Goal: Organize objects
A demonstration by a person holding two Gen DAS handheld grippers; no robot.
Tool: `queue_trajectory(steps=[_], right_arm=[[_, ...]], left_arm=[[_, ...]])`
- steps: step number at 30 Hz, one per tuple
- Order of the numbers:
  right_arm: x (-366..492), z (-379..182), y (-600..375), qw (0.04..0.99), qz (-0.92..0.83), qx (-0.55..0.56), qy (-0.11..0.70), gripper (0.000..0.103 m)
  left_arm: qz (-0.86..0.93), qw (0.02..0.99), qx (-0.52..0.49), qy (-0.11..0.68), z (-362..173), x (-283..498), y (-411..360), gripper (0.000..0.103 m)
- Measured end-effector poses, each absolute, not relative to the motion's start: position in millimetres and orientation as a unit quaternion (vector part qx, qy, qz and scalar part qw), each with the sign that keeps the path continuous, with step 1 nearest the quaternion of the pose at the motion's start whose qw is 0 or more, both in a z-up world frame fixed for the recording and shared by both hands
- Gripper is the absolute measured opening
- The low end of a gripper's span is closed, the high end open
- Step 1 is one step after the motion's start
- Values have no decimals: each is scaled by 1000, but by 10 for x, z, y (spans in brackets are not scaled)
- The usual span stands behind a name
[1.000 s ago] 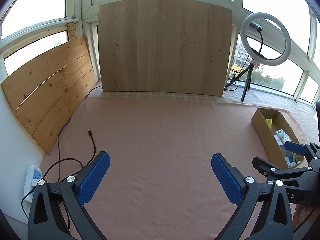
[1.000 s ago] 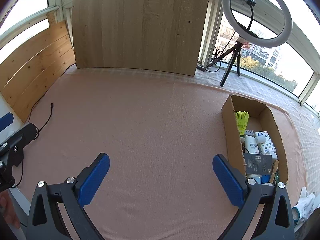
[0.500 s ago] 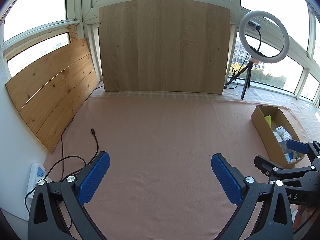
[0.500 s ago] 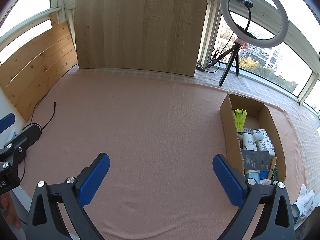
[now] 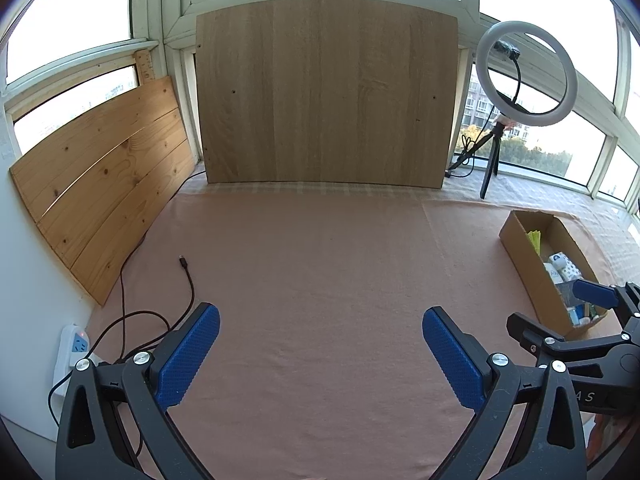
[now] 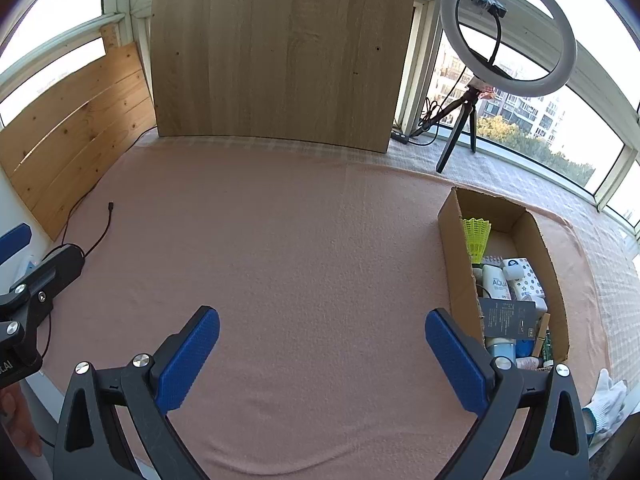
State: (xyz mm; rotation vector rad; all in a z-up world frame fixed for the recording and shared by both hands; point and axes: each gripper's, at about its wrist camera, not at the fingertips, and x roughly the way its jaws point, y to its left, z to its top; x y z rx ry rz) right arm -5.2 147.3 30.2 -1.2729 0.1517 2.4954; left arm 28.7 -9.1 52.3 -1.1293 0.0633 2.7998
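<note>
A cardboard box [image 6: 456, 264] [image 5: 524, 256] sits at the right of the pink cloth, full of small items: a yellow shuttlecock [image 6: 477, 238], a white tube [image 6: 496, 282], a dotted pack [image 6: 524, 276] and a dark card [image 6: 508, 318]. My left gripper [image 5: 320, 344] hovers open over bare cloth with nothing between its blue pads. My right gripper [image 6: 322, 346] is open too, its right pad close to the box's near left wall. Each gripper appears at the edge of the other's view.
A large wooden board [image 5: 326, 92] leans on the window at the back, a slatted one [image 5: 104, 184] at the left. A ring light on a tripod [image 6: 508, 32] stands back right. A black cable [image 5: 188, 280] and power strip [image 5: 74, 352] lie left. A white glove [image 6: 608, 400] lies near right.
Both grippers have pulled back and risen a little, so more of the cloth, cable and box shows. Both stay open and hold nothing.
</note>
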Motion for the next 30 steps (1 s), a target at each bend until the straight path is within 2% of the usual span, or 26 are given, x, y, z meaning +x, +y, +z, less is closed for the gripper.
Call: queue_trajectory(steps=[30], right_arm=[[-115, 223, 1581, 169, 872, -455, 56, 102]], left_arm=[[919, 69, -388, 32, 427, 113, -53, 103]])
